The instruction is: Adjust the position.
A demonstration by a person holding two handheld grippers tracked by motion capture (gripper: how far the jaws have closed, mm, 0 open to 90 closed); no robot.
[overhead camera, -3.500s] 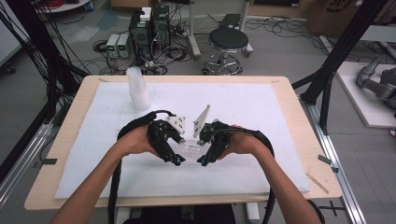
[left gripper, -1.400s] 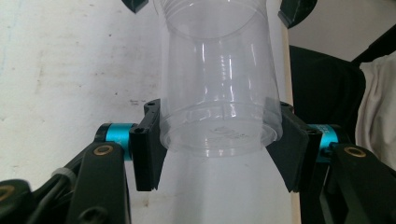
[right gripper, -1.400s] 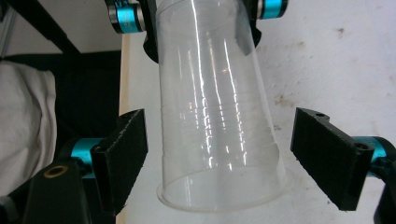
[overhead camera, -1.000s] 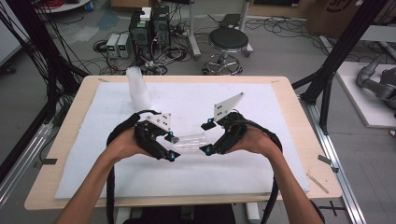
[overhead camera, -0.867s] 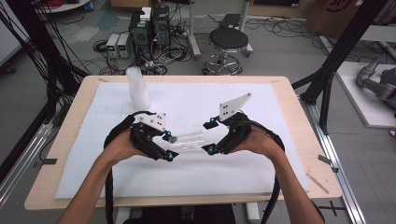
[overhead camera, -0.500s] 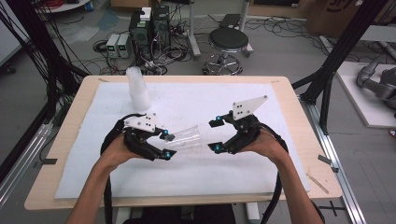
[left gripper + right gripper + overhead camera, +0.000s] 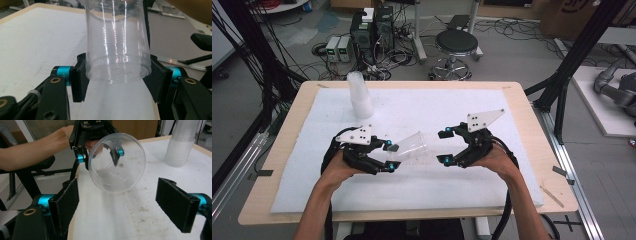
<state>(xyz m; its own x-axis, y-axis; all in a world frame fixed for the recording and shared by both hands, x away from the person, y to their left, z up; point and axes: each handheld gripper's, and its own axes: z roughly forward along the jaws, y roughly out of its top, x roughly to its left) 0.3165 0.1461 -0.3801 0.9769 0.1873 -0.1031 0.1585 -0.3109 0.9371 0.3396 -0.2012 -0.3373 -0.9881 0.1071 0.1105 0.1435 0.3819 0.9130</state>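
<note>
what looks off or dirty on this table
The white table cover carries dark specks and smudges near the right gripper. The clear cup lies sideways only because the left gripper holds its base.

cup stack [image 7: 359, 96]: upright, far left of white mat [image 7: 412, 185] | table [image 7: 522, 107]: wood edge bare | stool [image 7: 455, 44]: behind table | computers [image 7: 371, 27]: on floor, cables around

left gripper [image 7: 388, 156]: black frame, teal collars at the pads, brass pivot screws, white three-cornered top plate with dark screw dots | right gripper [image 7: 443, 146]: same build, black foam-faced pads | black cables loop from both | forearms bare, no sleeves
</note>
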